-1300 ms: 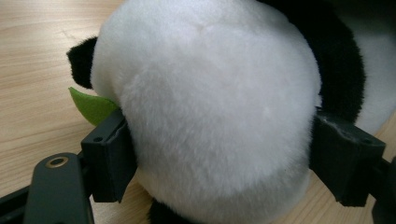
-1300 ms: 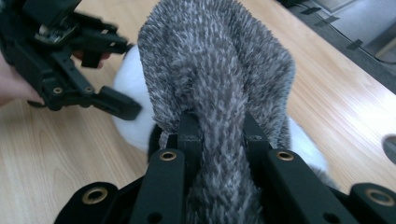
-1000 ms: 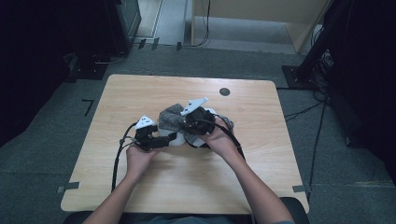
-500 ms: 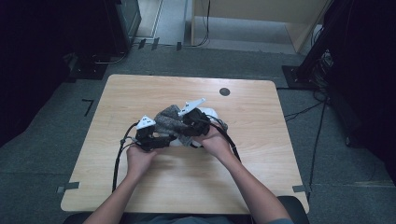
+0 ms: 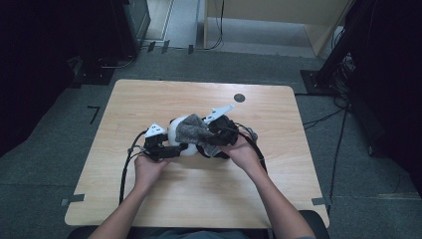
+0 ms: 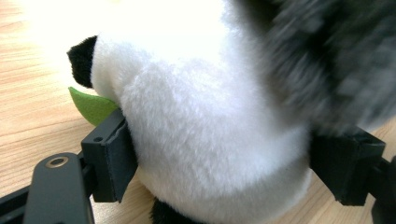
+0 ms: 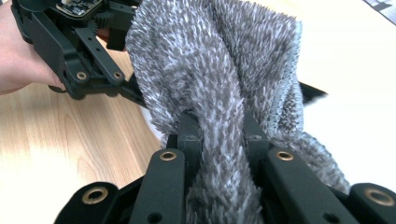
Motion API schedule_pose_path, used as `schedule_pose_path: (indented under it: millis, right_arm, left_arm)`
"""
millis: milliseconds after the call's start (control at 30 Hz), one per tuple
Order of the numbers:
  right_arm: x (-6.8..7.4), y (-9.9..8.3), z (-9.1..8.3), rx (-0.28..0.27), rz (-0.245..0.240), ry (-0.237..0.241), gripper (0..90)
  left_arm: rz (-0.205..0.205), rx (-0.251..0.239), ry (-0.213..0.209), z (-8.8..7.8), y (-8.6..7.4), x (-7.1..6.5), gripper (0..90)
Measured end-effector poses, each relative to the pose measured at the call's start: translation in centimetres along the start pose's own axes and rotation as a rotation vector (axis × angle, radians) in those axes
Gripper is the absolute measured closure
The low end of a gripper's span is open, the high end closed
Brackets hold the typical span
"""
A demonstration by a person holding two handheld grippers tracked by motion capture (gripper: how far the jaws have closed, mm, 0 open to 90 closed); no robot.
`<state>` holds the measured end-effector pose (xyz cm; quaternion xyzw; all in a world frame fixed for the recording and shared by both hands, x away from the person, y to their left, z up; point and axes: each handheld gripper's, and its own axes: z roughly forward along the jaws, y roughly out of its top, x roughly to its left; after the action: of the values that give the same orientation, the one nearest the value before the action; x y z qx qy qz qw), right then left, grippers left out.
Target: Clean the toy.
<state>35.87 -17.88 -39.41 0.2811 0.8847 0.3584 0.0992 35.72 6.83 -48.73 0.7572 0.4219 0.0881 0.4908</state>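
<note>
Jaws of left gripper (image 5: 171, 149) clamp plush panda (image 6: 205, 135); right gripper (image 7: 219, 140) pinches grey cloth (image 7: 219, 70) over it.

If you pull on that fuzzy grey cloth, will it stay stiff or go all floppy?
Probably floppy: the grey cloth bunches into soft folds where the right gripper pinches it, and it drapes over the panda plush toy. It likely won't slip easily, since its shaggy pile gives the jaws something to bite. It looks light, too, hanging from one pinch.

text: none readable | labels: none | brands: none | numbers: none | signs: none
</note>
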Motion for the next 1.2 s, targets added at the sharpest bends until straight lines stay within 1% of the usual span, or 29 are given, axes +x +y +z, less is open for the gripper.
schedule_pose_path:
  millis: [233, 333, 433, 667, 733, 867, 967, 1033, 1100, 1167, 1200]
  right_arm:
    - [-1.4, -1.2, -2.1, -0.021, 0.040, -0.022, 76.4]
    - [-1.9, -1.7, -3.0, -0.025, 0.055, -0.042, 76.3]
    - [-2.6, -2.4, -3.9, -0.030, 0.082, -0.062, 76.2]
    - [-3.8, -3.5, -4.7, -0.036, 0.137, -0.085, 76.2]
    - [-3.9, -3.6, -4.8, -0.037, 0.142, -0.085, 76.2]
    - [-3.6, -3.2, -4.9, -0.054, 0.134, -0.069, 76.5]
    - [-3.0, -2.5, -5.4, -0.090, 0.130, -0.047, 76.7]
    - [-2.5, -1.9, -5.5, -0.100, 0.107, -0.050, 76.7]
    - [-1.9, -1.3, -5.2, -0.105, 0.084, -0.048, 76.7]
    - [-1.3, -0.7, -4.5, -0.096, 0.058, -0.043, 76.7]
    - [-1.1, -0.5, -4.1, -0.085, 0.044, -0.048, 76.7]
  left_arm:
    - [0.010, 0.010, 0.000, -0.1, 0.0, 0.0, 17.9]
    - [0.008, 0.010, -0.003, -0.1, 0.0, 0.1, 17.8]
    - [0.008, 0.008, -0.004, 0.0, 0.0, 0.1, 17.6]
    - [0.008, -0.002, -0.002, 0.0, 0.0, 0.0, 17.5]
    - [0.006, -0.002, -0.003, 0.0, 0.0, 0.0, 17.4]
    - [0.002, -0.004, -0.004, 0.0, -0.1, 0.0, 17.5]
    - [0.000, -0.007, -0.005, -0.1, -0.2, 0.0, 17.4]
    - [-0.002, -0.008, -0.007, -0.1, -0.2, 0.0, 17.3]
    - [0.000, -0.007, -0.005, -0.1, -0.2, 0.0, 17.2]
    - [-0.001, -0.009, -0.003, -0.1, -0.2, -0.1, 17.1]
    - [-0.002, -0.010, -0.003, -0.1, -0.2, -0.1, 17.1]
